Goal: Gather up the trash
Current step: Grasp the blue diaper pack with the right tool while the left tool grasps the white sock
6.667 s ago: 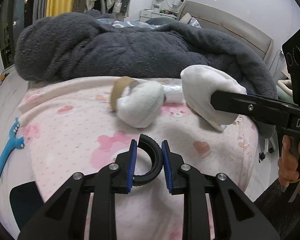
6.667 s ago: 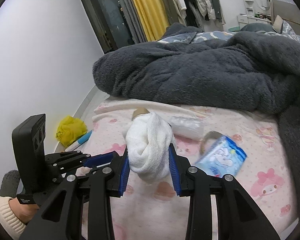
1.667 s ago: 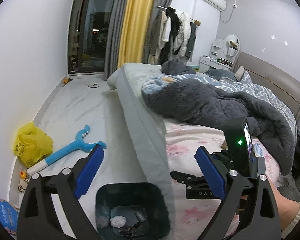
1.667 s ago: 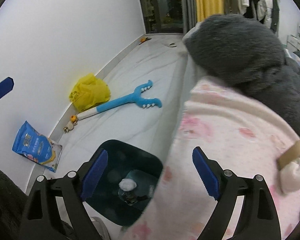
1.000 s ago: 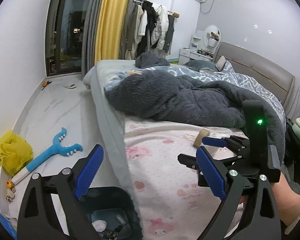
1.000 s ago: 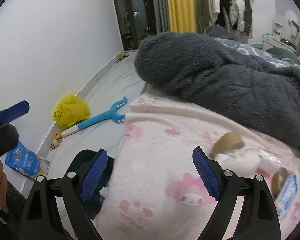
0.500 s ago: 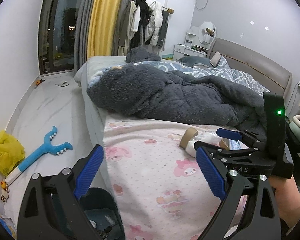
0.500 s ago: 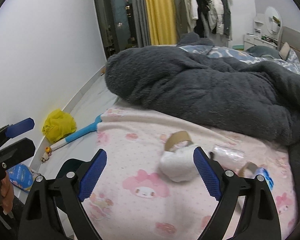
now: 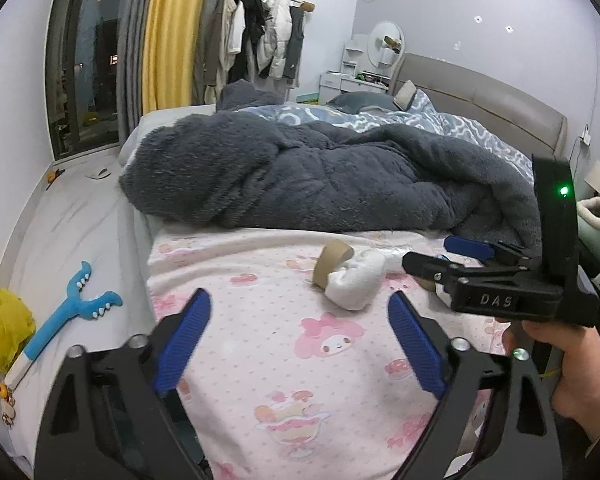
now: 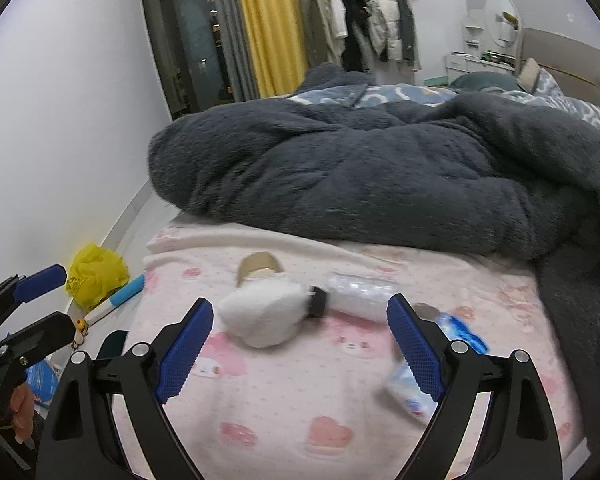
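Left tongs (image 9: 298, 332): jaws wide but closing, nothing between them, above the pink bed sheet (image 9: 260, 360). Right tongs (image 10: 300, 336): jaws spread wide, empty. White wad (image 10: 262, 314) lies on the sheet; cardboard roll (image 10: 258, 264) touches its far side, clear plastic bottle (image 10: 360, 294) just beside it, blue wrapper (image 10: 458, 330) beyond the bottle. Grey blanket (image 10: 380, 176) lies behind the wad.

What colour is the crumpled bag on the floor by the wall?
The crumpled bag is yellow; the right wrist view shows it best.
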Demonstrator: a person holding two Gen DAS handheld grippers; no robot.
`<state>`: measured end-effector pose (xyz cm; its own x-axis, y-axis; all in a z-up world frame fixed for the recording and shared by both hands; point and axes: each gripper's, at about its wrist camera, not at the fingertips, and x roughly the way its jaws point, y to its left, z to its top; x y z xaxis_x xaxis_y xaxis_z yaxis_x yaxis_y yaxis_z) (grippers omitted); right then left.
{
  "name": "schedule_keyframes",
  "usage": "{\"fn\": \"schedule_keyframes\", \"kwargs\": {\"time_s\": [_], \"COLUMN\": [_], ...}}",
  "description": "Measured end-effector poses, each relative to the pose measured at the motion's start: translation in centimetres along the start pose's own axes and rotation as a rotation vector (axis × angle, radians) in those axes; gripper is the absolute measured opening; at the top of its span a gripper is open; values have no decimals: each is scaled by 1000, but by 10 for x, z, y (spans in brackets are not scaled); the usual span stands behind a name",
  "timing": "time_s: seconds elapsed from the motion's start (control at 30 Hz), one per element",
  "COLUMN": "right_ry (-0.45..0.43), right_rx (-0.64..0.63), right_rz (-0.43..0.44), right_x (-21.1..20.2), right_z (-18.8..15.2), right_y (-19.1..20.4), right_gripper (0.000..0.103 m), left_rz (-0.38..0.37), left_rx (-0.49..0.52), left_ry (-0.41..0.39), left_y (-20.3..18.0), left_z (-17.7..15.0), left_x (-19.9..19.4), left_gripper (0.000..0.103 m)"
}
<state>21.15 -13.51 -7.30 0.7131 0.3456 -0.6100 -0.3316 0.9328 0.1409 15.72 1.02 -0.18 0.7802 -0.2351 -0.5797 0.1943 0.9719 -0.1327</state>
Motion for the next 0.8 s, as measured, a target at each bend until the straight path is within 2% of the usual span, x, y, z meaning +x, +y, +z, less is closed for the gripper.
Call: {"fn": "schedule_keyframes", "kwargs": {"time_s": [0.2,0.43,0.8], "right_ry": [1,8,88], "right_rx": [81,153,257], "right_rz": [-17,-34,-1], "right_x": [-1,-3,18], "right_z": [-5,-15,-38], "right_y": [-37,-72,-110], "right_gripper": [90,91,93], "left_rz": [-27,-52,-62], "left_rx": [3,13,-26], "left_ry": [26,58,102], "left_y": [-15,-32,-45], "left_z": [0,-4,-8], "left_x": [19,42,75], "left_gripper": [79,75,75]}}
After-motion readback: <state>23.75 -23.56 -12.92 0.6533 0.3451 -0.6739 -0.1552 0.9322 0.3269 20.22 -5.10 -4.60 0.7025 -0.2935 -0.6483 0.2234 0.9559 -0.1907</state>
